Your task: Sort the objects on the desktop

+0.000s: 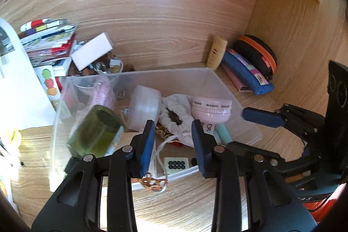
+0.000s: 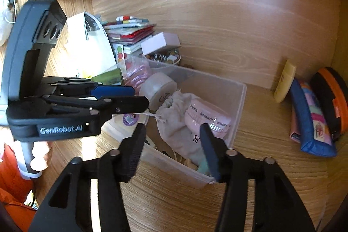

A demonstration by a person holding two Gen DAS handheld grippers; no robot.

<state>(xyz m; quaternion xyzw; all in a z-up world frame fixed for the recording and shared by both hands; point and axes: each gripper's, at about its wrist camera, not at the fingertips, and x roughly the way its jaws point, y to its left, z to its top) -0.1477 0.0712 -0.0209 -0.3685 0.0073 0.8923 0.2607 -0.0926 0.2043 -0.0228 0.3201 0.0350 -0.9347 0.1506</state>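
Observation:
A clear plastic bin point(image 1: 208, 79) point(image 2: 239, 105) on the wooden desk holds a pink round case point(image 1: 211, 109) point(image 2: 206, 116), a white drawstring pouch point(image 1: 174, 110) point(image 2: 174, 123), a white round tub point(image 1: 144, 105) point(image 2: 157, 86), a pink hair roller point(image 1: 103, 94) and a green bottle point(image 1: 95, 131). My left gripper point(image 1: 174, 145) is open over the bin's near side, above the pouch; it also shows in the right wrist view point(image 2: 130, 97). My right gripper point(image 2: 171, 147) is open at the bin's front wall, empty; one of its fingers point(image 1: 263, 116) shows in the left wrist view.
A yellow tube point(image 2: 285, 82), a blue pencil case point(image 2: 308, 123) and a black-orange case point(image 2: 332, 97) lean against the right back corner. A stack of books and packets point(image 2: 130, 32), a white box point(image 2: 161, 41) and a white bag point(image 2: 89, 47) stand behind the bin at left.

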